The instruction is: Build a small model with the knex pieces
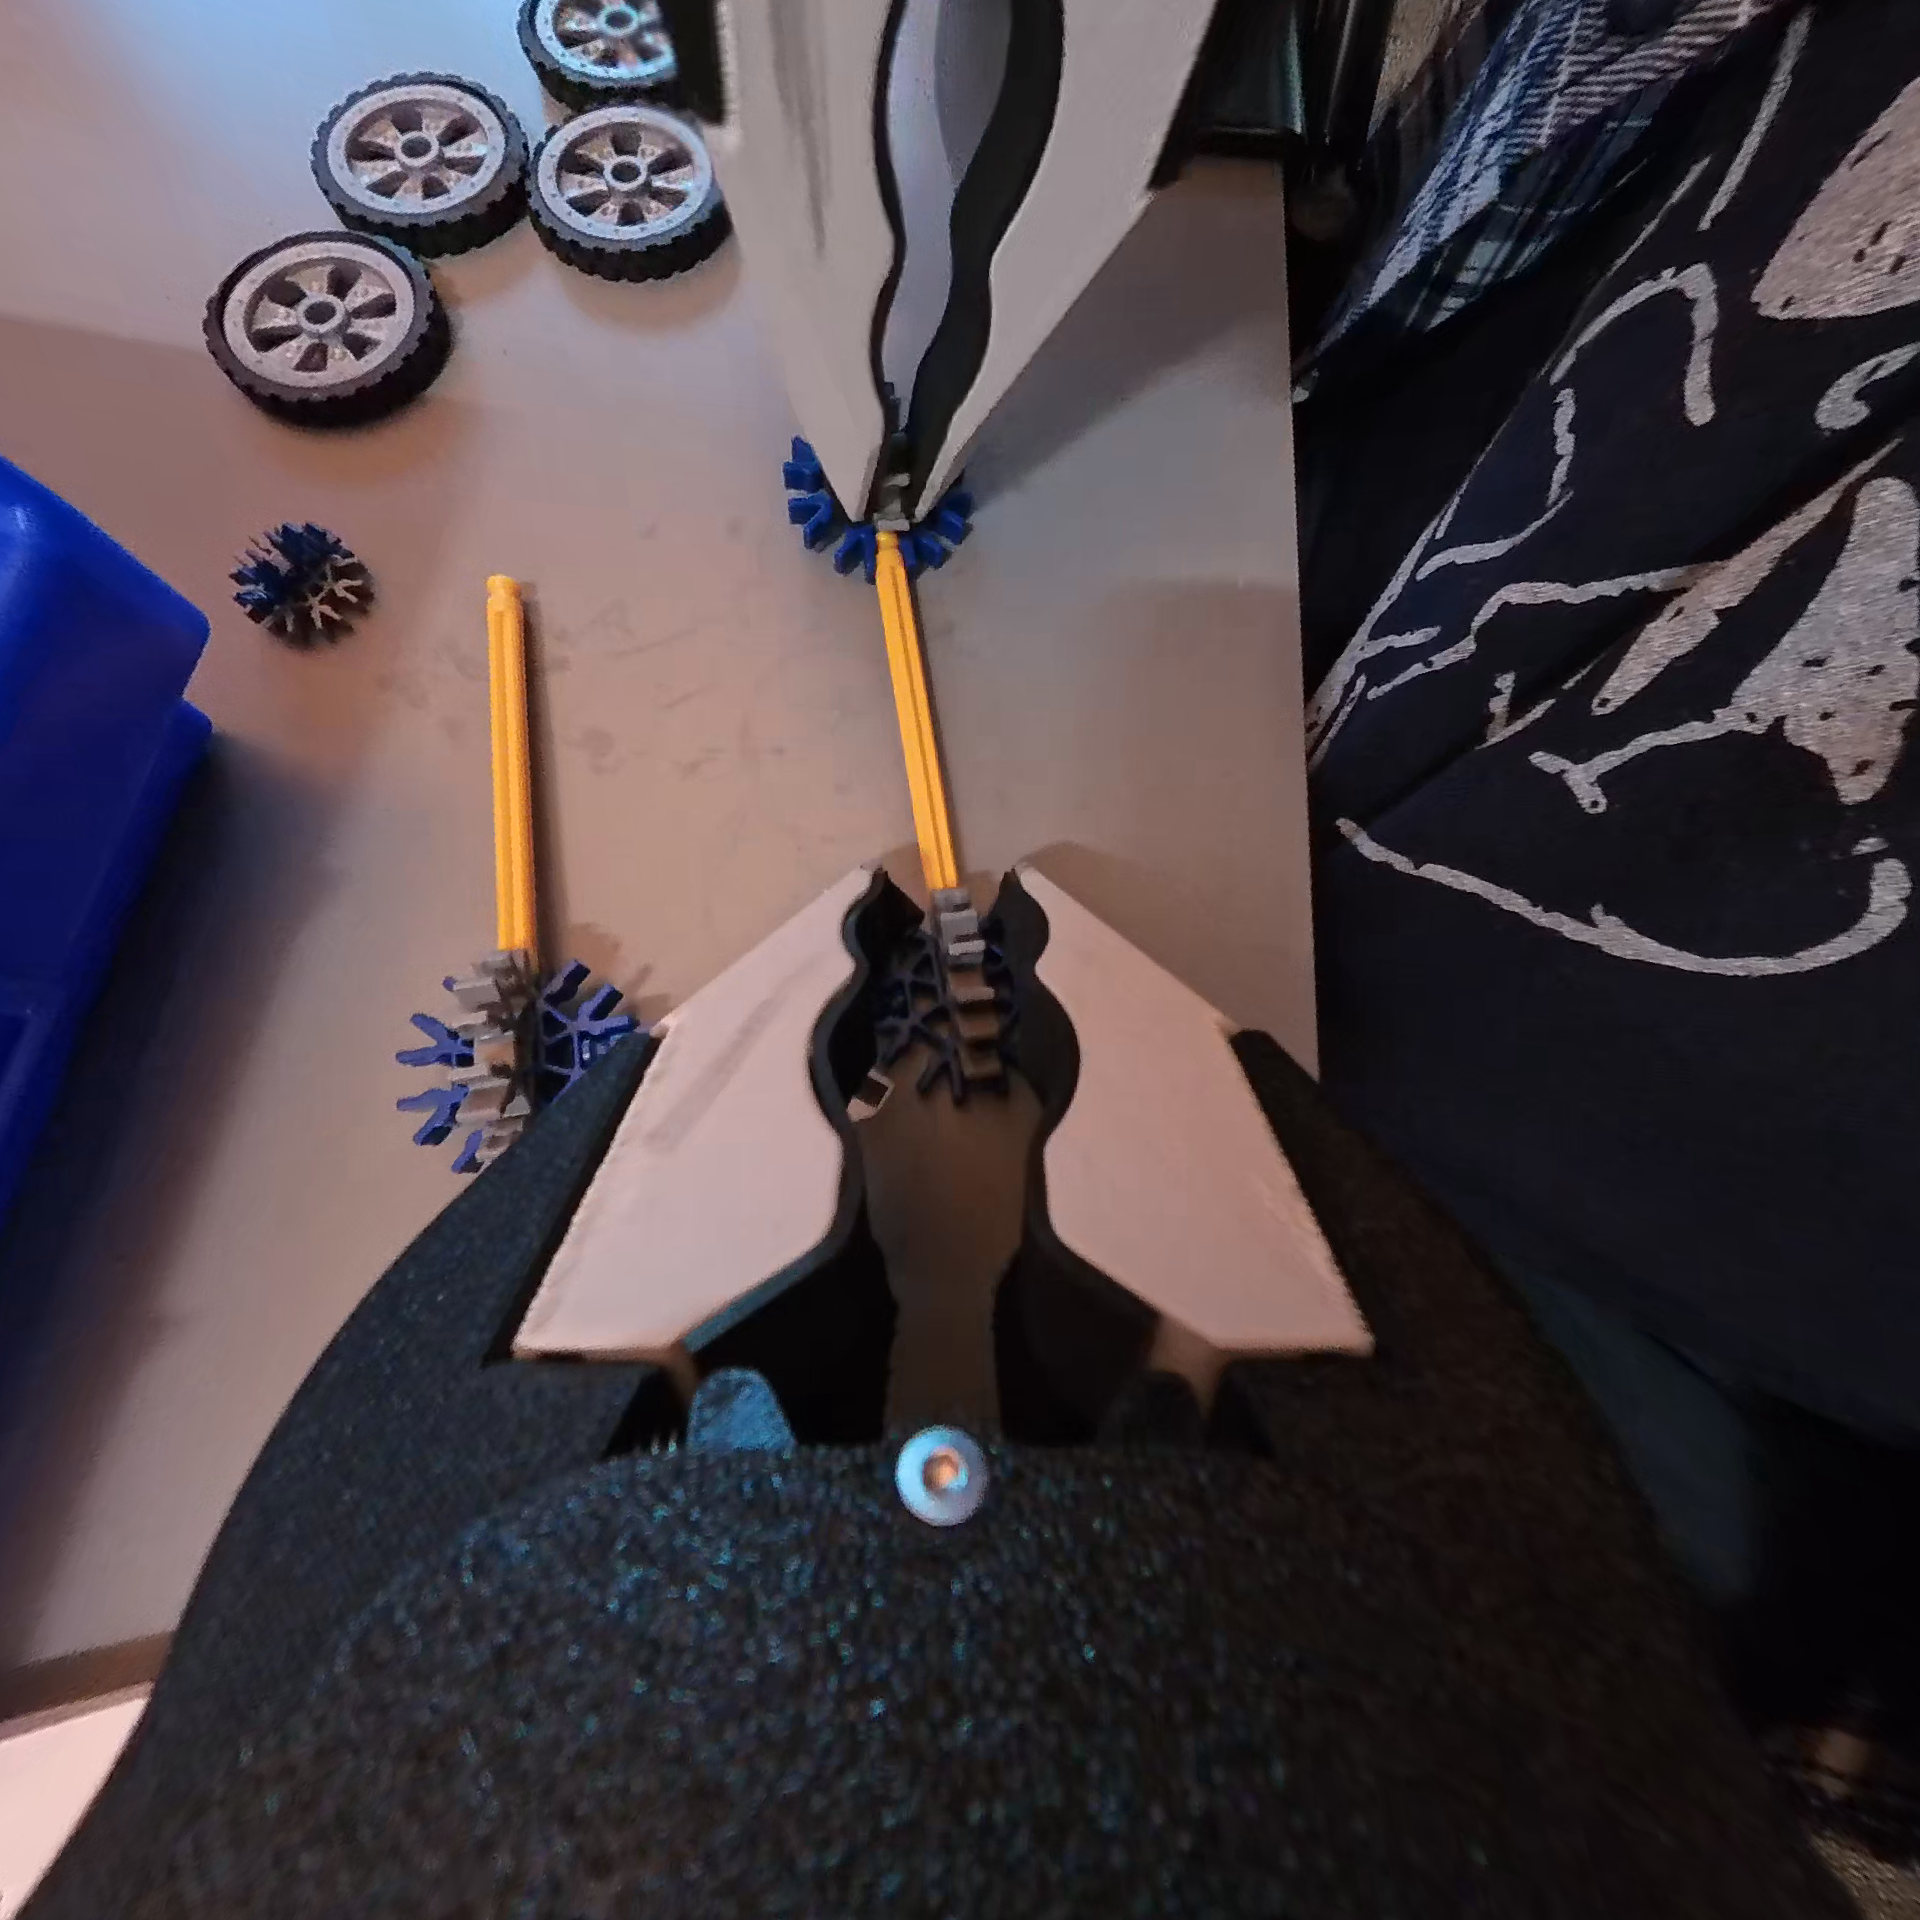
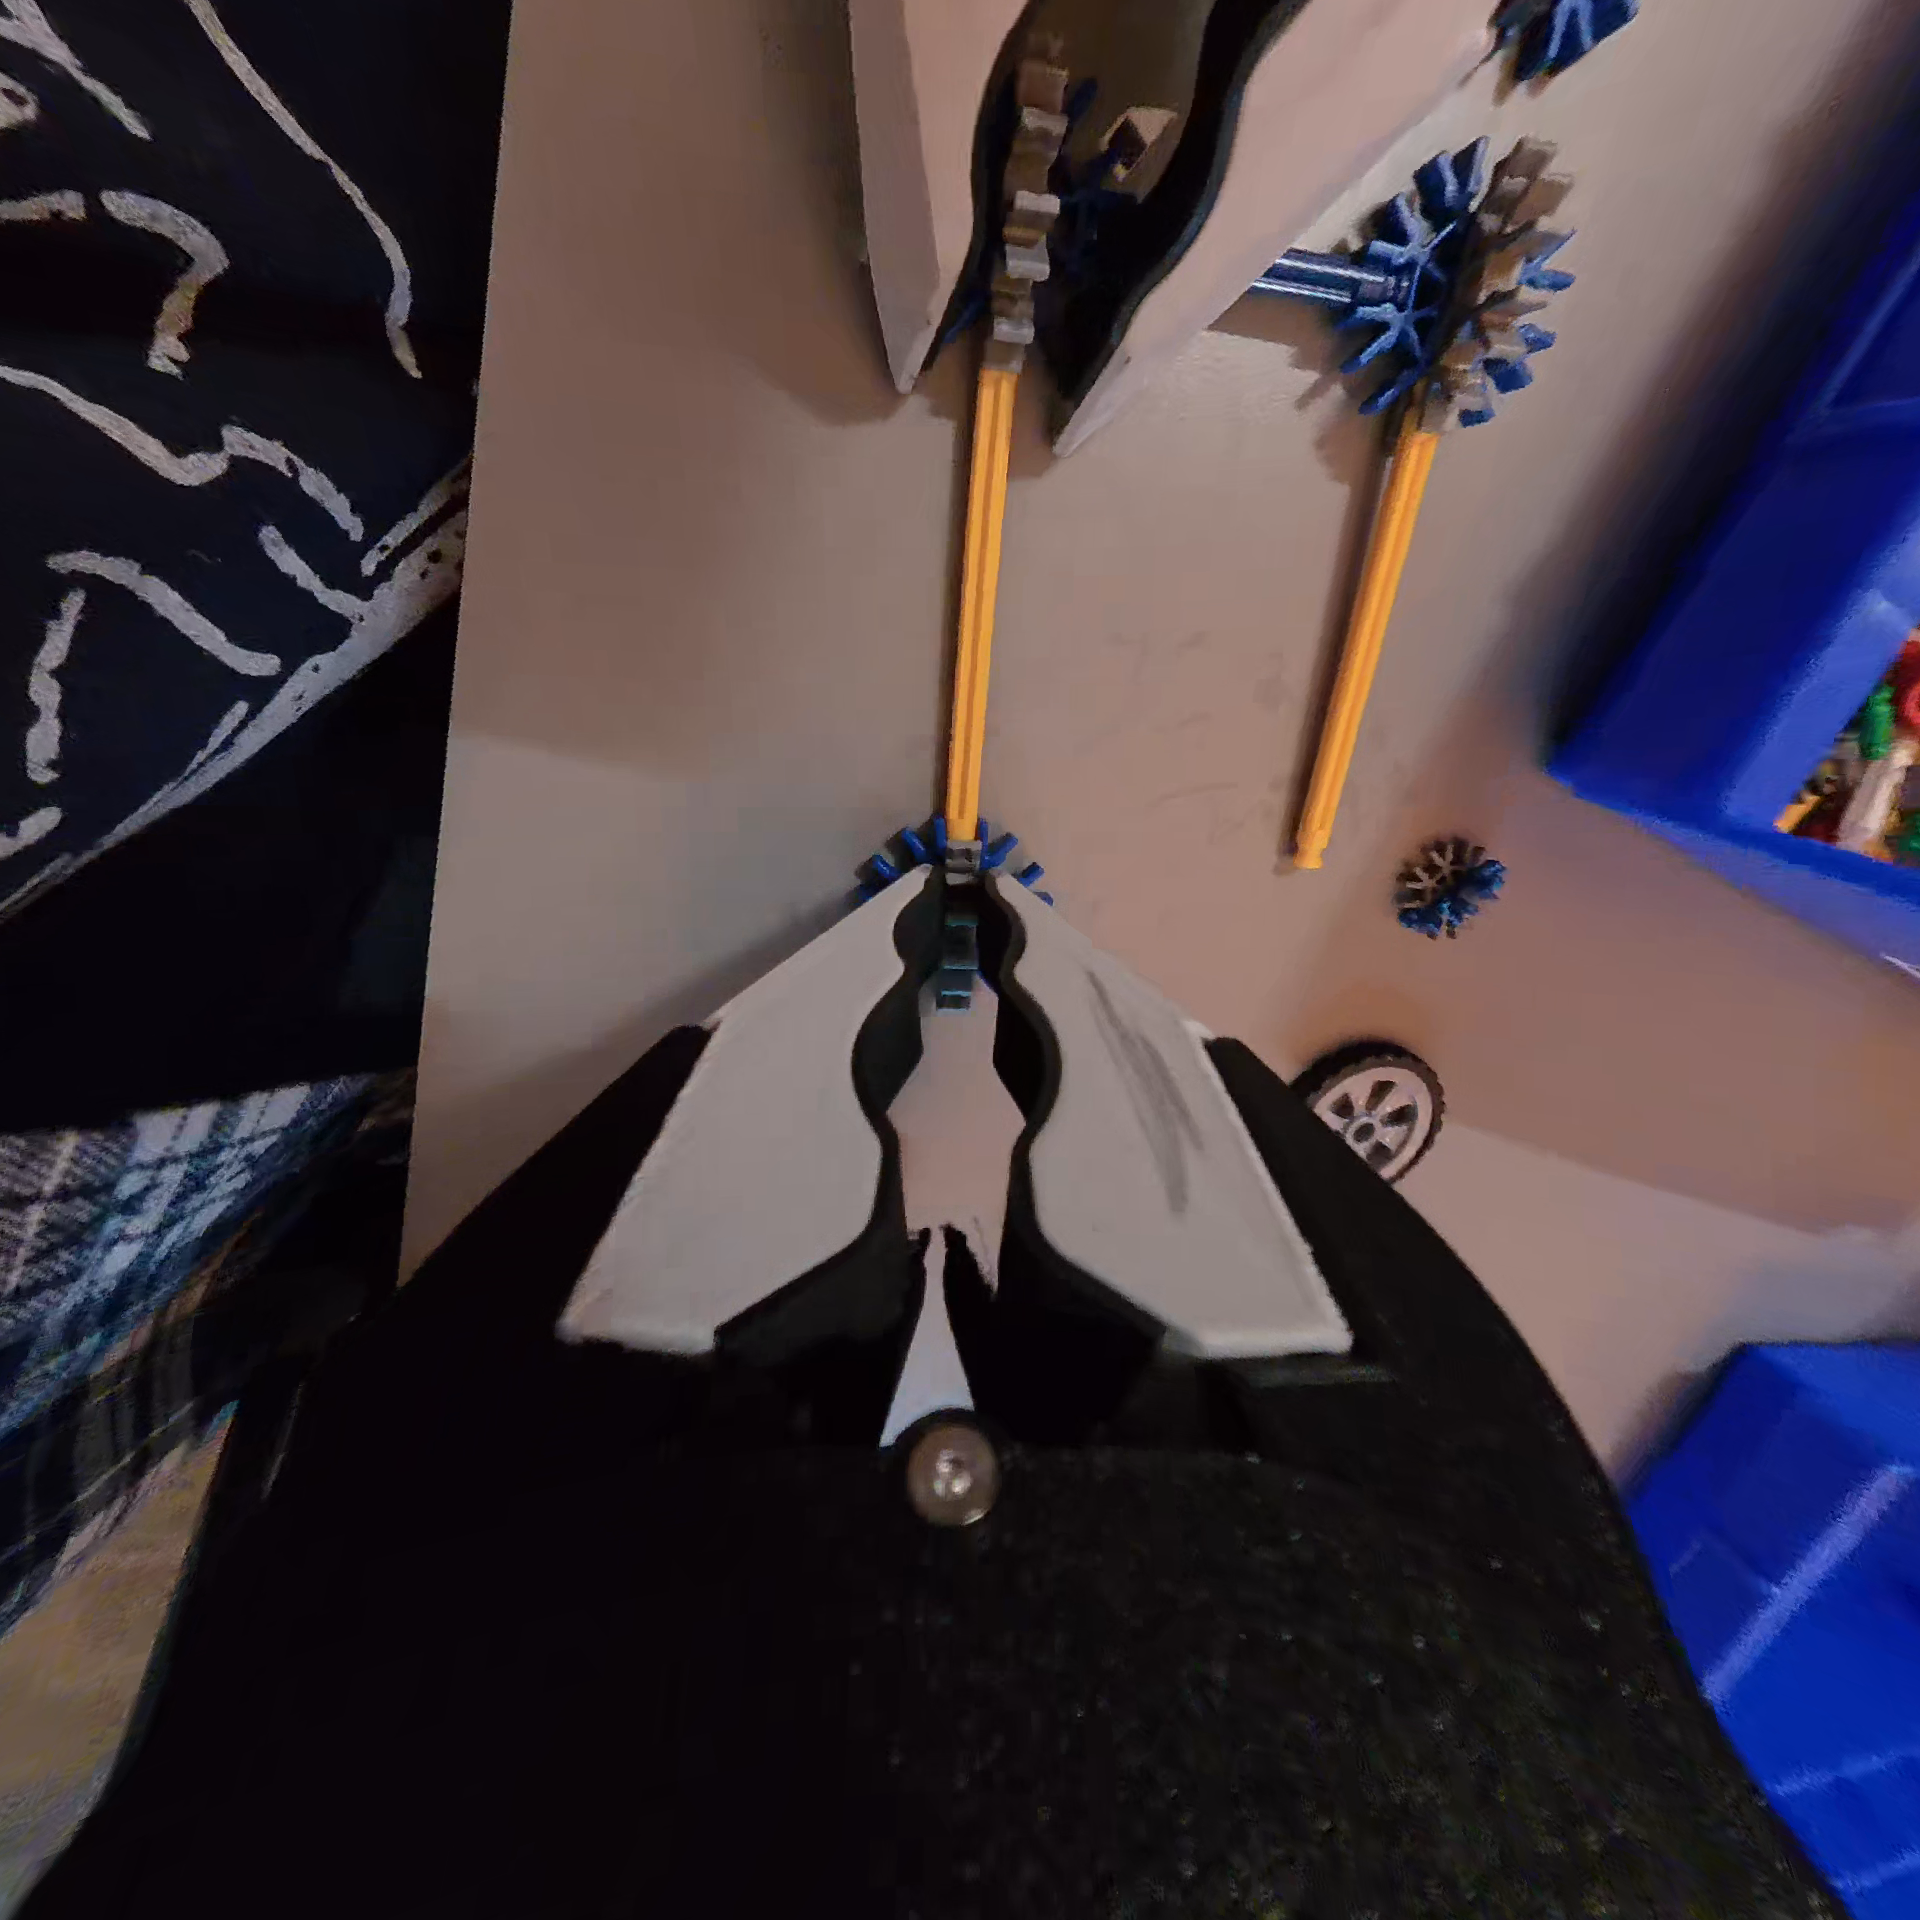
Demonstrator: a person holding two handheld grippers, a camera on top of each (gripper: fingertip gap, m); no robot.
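Observation:
My left gripper (image 1: 943, 894) is shut on a blue-and-grey connector hub (image 1: 951, 1003) with a yellow rod (image 1: 914, 717) sticking out forward. The rod's far end meets a second blue-and-grey hub (image 1: 878, 530), which my right gripper (image 2: 961, 883) is shut on. In the right wrist view that hub (image 2: 961, 857) sits at my fingertips and the rod (image 2: 977, 592) runs up to the left gripper's hub (image 2: 1029, 218). Both grippers face each other near the table's edge.
A second yellow rod (image 1: 511, 758) with a blue-grey hub (image 1: 509, 1060) lies to the left, beside a loose small hub (image 1: 301, 594). Several grey wheels (image 1: 416, 161) lie farther off. Blue bins (image 2: 1766, 623) stand at the side. A person's dark patterned clothing (image 1: 1662, 623) borders the table edge. One gripper's finger ends stand about 8 cm off the other's.

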